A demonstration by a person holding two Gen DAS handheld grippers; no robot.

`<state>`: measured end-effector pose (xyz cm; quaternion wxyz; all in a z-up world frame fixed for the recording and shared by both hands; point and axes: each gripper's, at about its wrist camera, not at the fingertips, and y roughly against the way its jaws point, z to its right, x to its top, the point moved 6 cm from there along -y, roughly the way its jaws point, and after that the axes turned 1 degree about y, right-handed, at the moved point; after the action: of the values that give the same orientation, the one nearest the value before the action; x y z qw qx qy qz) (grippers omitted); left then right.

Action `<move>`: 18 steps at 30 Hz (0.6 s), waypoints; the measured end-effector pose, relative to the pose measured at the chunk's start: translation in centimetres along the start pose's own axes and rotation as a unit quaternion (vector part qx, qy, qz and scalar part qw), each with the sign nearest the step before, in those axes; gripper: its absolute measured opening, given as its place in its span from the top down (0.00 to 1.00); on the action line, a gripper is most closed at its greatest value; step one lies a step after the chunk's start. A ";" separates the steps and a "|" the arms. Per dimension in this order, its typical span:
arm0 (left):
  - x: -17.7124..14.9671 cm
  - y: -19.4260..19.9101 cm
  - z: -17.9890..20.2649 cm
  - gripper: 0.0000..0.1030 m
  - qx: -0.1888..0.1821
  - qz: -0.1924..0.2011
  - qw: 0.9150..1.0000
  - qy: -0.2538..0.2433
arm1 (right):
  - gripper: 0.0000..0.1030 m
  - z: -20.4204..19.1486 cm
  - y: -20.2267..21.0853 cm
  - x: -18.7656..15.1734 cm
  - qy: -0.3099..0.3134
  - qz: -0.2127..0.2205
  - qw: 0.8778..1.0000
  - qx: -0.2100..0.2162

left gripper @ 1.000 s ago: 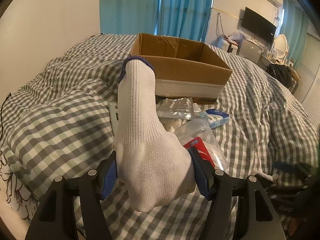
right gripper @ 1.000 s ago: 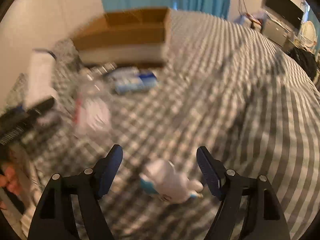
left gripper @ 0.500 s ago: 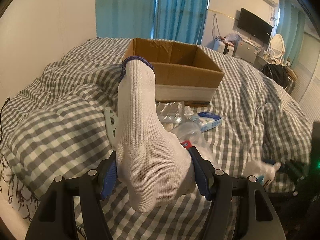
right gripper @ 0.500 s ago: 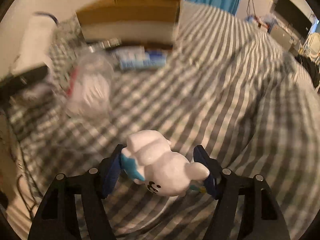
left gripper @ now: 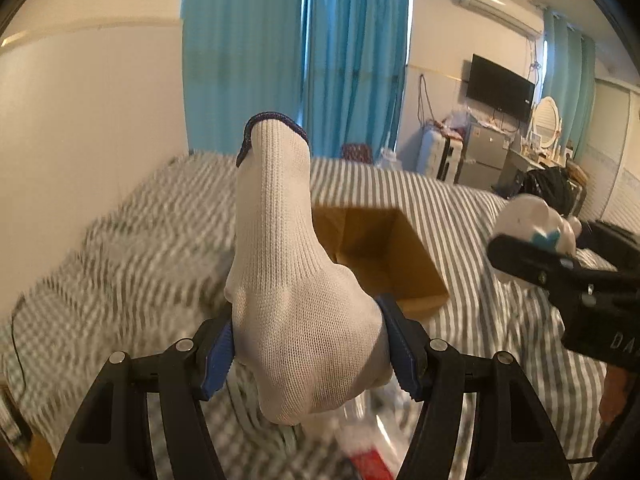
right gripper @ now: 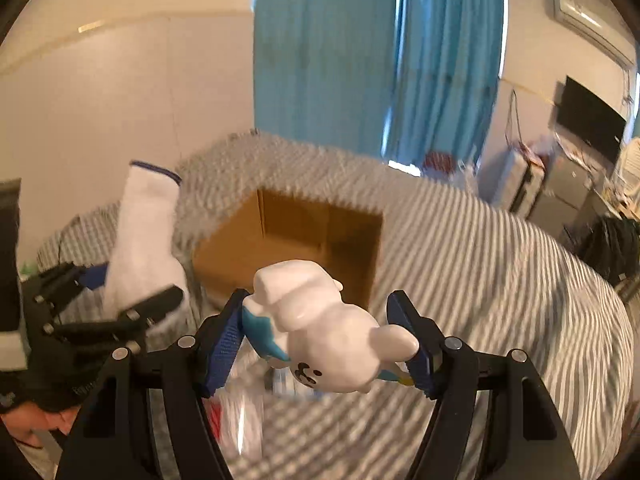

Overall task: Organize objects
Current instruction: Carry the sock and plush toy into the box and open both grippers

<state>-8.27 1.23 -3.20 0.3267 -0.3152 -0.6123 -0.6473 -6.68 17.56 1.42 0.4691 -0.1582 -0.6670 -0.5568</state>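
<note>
Item 1, nearest: left gripper (left gripper: 310,354), black frame with blue pads, jaws partly spread and pressed on the bunched lower end of a white knitted glove with a dark blue cuff (left gripper: 286,280). The glove's long axis runs straight ahead from the tongs, cuff end farthest and upright.

Item 2, nearest in the right wrist view: right gripper (right gripper: 320,336), jaws partly spread, closed onto a white glossy toy figure with blue markings and a small printed face (right gripper: 320,328). They have just been closing on it. Its long axis lies slantwise across the jaws, one end ahead-left, the other at the right pad.

Item 3, just beyond both tongs: open brown cardboard box (right gripper: 296,240) on a grey-and-white checked bed cover (right gripper: 480,264). It lies ahead and below both loads, mouth up; no contents are visible. The near rim stands just past the toy; judged, the right gripper is nearer the opening.

Item 4, below the tongs: clear plastic packets (right gripper: 240,412), blurred.

Room for moving: open air above the box; the two grippers sit side by side and near each other, so crossing paths is the likely risk.
</note>
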 end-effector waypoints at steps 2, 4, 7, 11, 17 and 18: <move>1.8 -1.2 0.0 0.35 -0.002 0.006 1.000 -0.006 | 0.32 0.4 -1.0 2.1 0.001 0.011 1.000 0.008; 3.3 -2.9 -0.1 0.35 -0.004 0.005 1.000 -0.004 | 0.32 0.8 -2.6 4.2 0.008 0.020 1.000 0.011; 4.9 -5.8 -0.2 0.35 -0.001 0.004 1.000 -0.004 | 0.32 2.0 -5.0 6.5 0.010 0.027 1.000 0.011; 5.6 -10.5 0.3 0.34 -0.018 -0.020 0.999 -0.017 | 0.32 3.8 -9.2 8.1 0.005 0.021 1.000 0.012; 2.9 -15.8 0.6 0.35 -0.028 -0.073 0.996 -0.046 | 0.32 5.1 -16.3 6.9 -0.019 -0.019 0.999 0.030; 2.6 -16.2 0.5 0.35 -0.026 -0.076 0.995 -0.051 | 0.32 5.3 -17.6 6.4 -0.021 -0.026 0.999 0.030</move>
<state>-22.92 2.23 -10.57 0.2369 -0.3087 -0.6331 -0.6692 -25.25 14.48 -3.58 0.4448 -0.1378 -0.6972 -0.5451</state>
